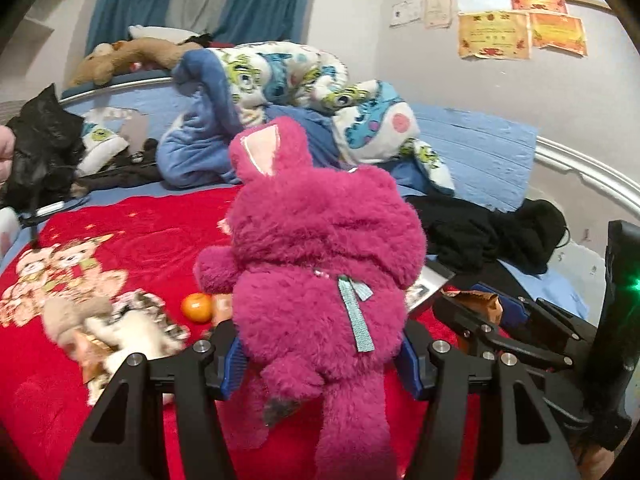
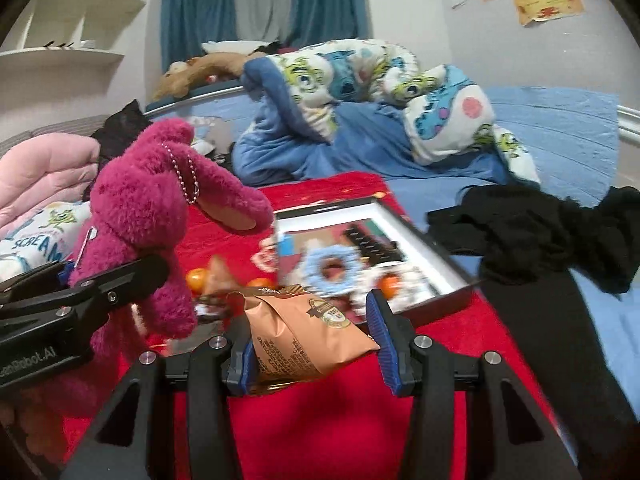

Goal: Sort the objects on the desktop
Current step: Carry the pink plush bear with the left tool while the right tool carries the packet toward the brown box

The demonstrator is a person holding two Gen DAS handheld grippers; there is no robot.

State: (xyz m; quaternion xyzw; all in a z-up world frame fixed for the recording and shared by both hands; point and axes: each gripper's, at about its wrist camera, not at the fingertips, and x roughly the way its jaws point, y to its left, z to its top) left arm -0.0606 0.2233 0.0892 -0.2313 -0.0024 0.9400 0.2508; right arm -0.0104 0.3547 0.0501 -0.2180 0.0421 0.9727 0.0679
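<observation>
My left gripper [image 1: 322, 360] is shut on a magenta plush rabbit [image 1: 320, 248] and holds it upright above the red blanket [image 1: 132, 236]; the rabbit also shows at the left of the right wrist view [image 2: 160, 208]. My right gripper [image 2: 312, 336] is shut on an orange snack packet [image 2: 296, 332] just above the blanket [image 2: 340, 412]. A black-rimmed tray [image 2: 440, 256] lies beyond it, holding a blue ring toy [image 2: 330, 266] and small items. Small oranges [image 2: 196, 278] lie near the tray; one shows in the left wrist view [image 1: 197, 307].
A blurred plush toy [image 1: 120, 320] lies on the blanket at left. Black clothes [image 2: 552, 236] lie at right. A cartoon quilt [image 2: 360, 76] and blue bedding are piled behind. A pink jacket [image 2: 40, 176] is at far left.
</observation>
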